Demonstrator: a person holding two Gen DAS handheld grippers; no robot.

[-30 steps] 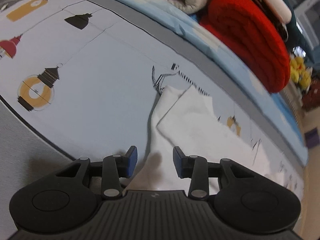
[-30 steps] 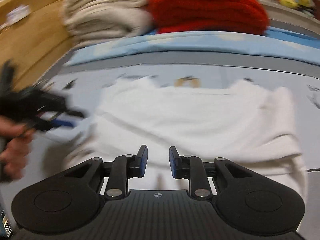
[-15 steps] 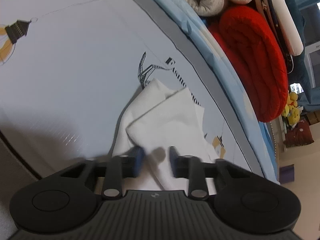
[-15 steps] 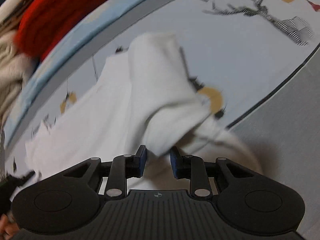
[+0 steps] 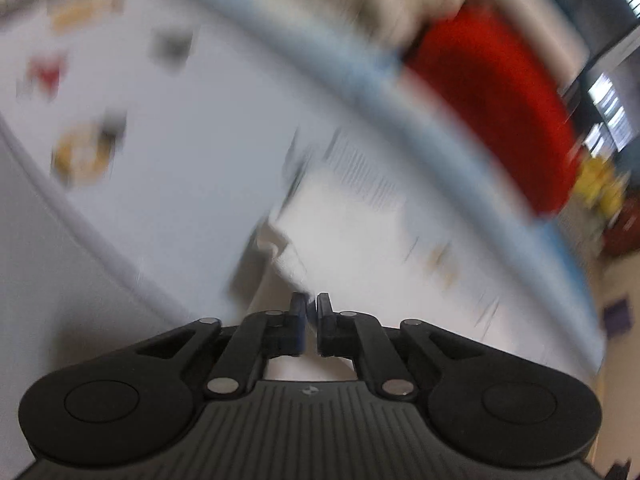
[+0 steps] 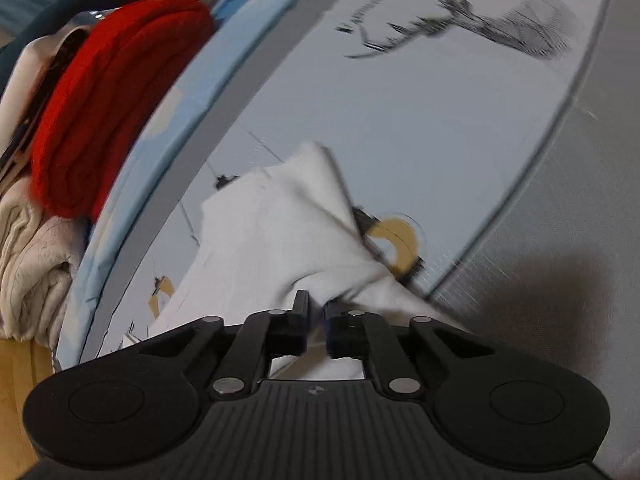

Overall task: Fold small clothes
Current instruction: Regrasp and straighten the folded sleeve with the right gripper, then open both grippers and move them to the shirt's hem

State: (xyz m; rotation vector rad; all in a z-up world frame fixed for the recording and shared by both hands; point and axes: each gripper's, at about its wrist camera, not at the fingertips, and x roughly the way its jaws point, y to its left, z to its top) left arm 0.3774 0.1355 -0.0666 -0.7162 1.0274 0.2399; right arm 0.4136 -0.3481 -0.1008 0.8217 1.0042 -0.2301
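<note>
the white garment (image 6: pixel 276 240) lies on the printed bed sheet (image 6: pixel 420 128), its long axis running from the right tool (image 6: pixel 316 312) at 6 o'clock up toward 12, a folded flap pointing to 1 o'clock. the right tool is clamped on its near edge. in the blurred left view the left tool (image 5: pixel 311 312) is pinched together on a corner of the same cloth (image 5: pixel 344 248). a red blanket (image 6: pixel 108 100) and beige blankets (image 6: pixel 28 264) sit at 9 to 10 o'clock, well apart.

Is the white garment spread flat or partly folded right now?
Partly folded: the white garment has a flap doubled over itself, and both grippers, left and right, are shut on its edges.
</note>
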